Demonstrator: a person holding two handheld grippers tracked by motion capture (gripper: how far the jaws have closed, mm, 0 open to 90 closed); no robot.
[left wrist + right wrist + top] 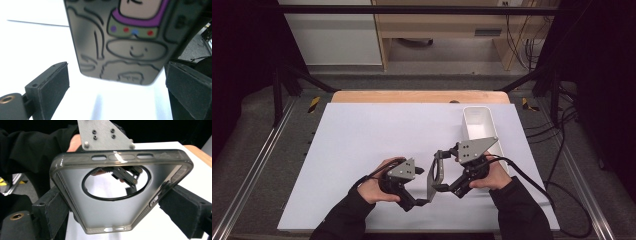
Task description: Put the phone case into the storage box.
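White table (362, 150), white bin (478, 125) far right. Right gripper (441, 172) clamps a grey phone case (110, 202) upright near centre; left gripper (419, 187) w/ jaws released beside it. Looks like a handover step; next, probably carry the case to the bin.

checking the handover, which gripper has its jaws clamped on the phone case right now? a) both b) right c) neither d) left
b: in the right gripper view the right gripper presses both pads on the phone case sides, while the left gripper jaws stand apart from it.
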